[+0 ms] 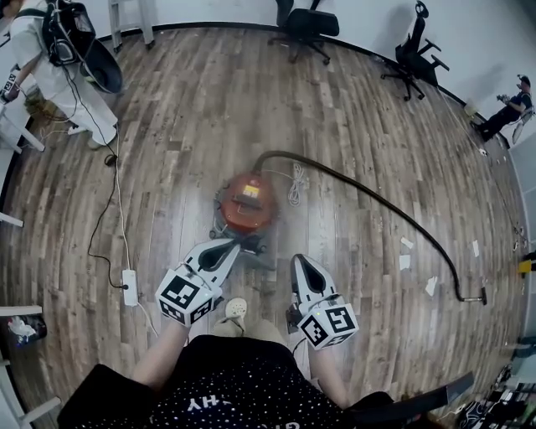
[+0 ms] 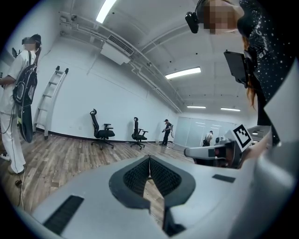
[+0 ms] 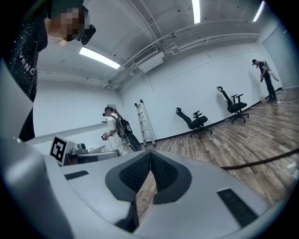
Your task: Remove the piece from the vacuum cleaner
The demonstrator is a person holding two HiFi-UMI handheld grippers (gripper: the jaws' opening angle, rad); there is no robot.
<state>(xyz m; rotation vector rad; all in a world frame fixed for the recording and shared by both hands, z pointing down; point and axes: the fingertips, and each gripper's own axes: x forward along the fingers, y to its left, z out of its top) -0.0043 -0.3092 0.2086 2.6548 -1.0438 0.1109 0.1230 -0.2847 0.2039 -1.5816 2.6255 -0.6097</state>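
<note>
1. On the wood floor [image 1: 193, 126], near the middle of the head view, sits the vacuum [image 1: 247, 204], a round red-orange canister (a small yellow patch shows on its top).
2. Its dark hose [image 1: 377, 201] leaves the canister at about 12 o'clock, bends over and runs off across the boards toward 4 o'clock, where its far end lies on the floor.
3. A white cord [image 1: 296, 184] lies bunched just beside the vacuum at 2 o'clock.
4. At the vacuum's 6 o'clock is the left gripper [image 1: 230, 246], its tip near the canister's base; I cannot tell whether it touches. Its jaws are pressed together with nothing between them.
5. At the vacuum's 5 o'clock, apart from it, is the right gripper [image 1: 300, 261]. Its jaws are likewise closed tight on nothing.
6. A white power strip [image 1: 130, 286] lies at the left gripper's 9 o'clock, and a thin cable [image 1: 113, 193] runs from it toward 11 o'clock, where a person [image 1: 50, 75] stands.
7. Pale scraps [image 1: 405, 261] are scattered at the right gripper's 3 o'clock.
8. Two black chairs [image 1: 303, 25] stand by the far wall at 12 and 1 o'clock.
</note>
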